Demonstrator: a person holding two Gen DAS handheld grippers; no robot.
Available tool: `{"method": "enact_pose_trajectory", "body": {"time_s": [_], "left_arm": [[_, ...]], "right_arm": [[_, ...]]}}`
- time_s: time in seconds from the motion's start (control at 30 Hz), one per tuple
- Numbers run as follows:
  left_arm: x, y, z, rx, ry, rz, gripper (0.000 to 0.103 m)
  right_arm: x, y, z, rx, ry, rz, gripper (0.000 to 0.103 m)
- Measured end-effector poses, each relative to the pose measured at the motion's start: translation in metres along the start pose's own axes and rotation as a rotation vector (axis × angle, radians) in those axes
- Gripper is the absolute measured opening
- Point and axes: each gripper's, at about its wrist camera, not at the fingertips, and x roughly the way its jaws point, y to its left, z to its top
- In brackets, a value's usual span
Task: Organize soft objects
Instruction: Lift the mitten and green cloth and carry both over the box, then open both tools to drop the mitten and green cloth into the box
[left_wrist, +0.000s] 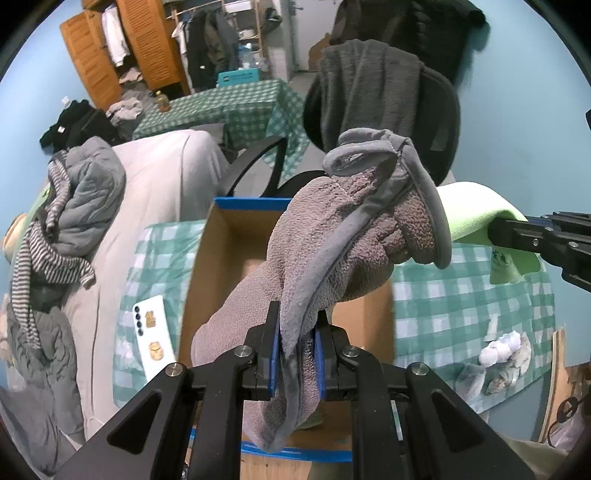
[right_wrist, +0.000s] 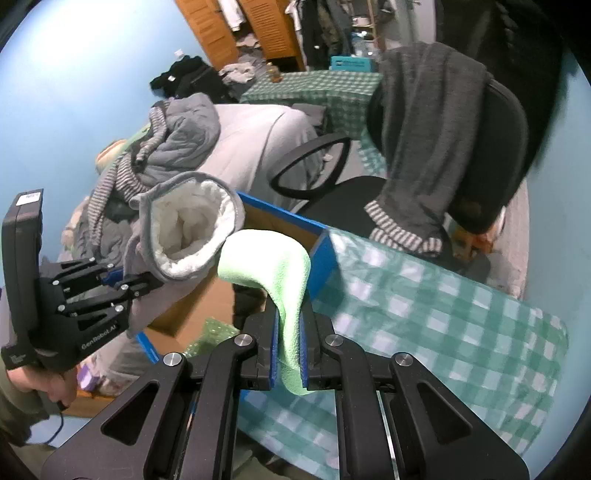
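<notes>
My left gripper (left_wrist: 296, 347) is shut on a grey-brown fleecy garment (left_wrist: 343, 236) with grey trim, which hangs over an open cardboard box (left_wrist: 207, 258) with blue-taped rims. From the right wrist view the same garment (right_wrist: 192, 229) shows a white fluffy lining, held by the left gripper (right_wrist: 147, 282) in a person's hand. A light green fleece cloth (right_wrist: 273, 266) is pinched in my right gripper (right_wrist: 287, 354), which is shut on it above the checked tablecloth beside the box (right_wrist: 321, 243). In the left wrist view the green cloth (left_wrist: 476, 214) and right gripper (left_wrist: 495, 230) sit at the right.
A green checked tablecloth (right_wrist: 443, 314) covers the table under the box. A white phone (left_wrist: 153, 339) lies left of the box. A black office chair (right_wrist: 461, 140) draped with a dark grey garment stands behind. A bed (left_wrist: 155, 177) with heaped clothes is at the left.
</notes>
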Motion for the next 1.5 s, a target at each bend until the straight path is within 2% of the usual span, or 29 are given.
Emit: {"method": "enact_pose_trajectory", "body": {"time_s": [0.4, 0.73, 0.9, 0.93, 1.0, 1.1, 1.13, 1.2, 1.27, 1.3, 1.5], "left_arm": [[0.027, 0.045, -0.015, -0.053, 0.054, 0.026, 0.015], [0.058, 0.059, -0.021, -0.072, 0.111, 0.038, 0.015], [0.067, 0.061, -0.021, -0.085, 0.134, 0.038, 0.020], [0.067, 0.060, -0.021, -0.085, 0.136, 0.039, 0.022], [0.066, 0.059, -0.020, -0.081, 0.133, 0.040, 0.033], [0.064, 0.057, -0.020, -0.068, 0.125, 0.054, 0.045], [0.063, 0.057, -0.020, -0.068, 0.125, 0.056, 0.046], [0.061, 0.057, -0.020, -0.069, 0.120, 0.059, 0.048], [0.060, 0.057, -0.020, -0.067, 0.119, 0.071, 0.051], [0.058, 0.056, -0.019, -0.067, 0.117, 0.076, 0.054], [0.050, 0.054, -0.015, -0.073, 0.110, 0.072, 0.054]], "right_arm": [[0.048, 0.045, 0.016, -0.050, 0.064, 0.036, 0.009], [0.086, 0.058, 0.020, -0.047, 0.138, 0.045, 0.009], [0.101, 0.057, 0.020, -0.034, 0.170, 0.054, 0.009], [0.104, 0.056, 0.020, -0.031, 0.175, 0.055, 0.011], [0.105, 0.054, 0.021, -0.022, 0.178, 0.058, 0.014], [0.102, 0.054, 0.021, -0.019, 0.174, 0.045, 0.031], [0.102, 0.054, 0.021, -0.018, 0.172, 0.042, 0.034], [0.098, 0.054, 0.022, -0.021, 0.163, 0.038, 0.035], [0.094, 0.053, 0.022, -0.018, 0.156, 0.028, 0.045], [0.091, 0.052, 0.023, -0.015, 0.149, 0.023, 0.046], [0.078, 0.044, 0.023, 0.003, 0.130, 0.019, 0.048]]}}
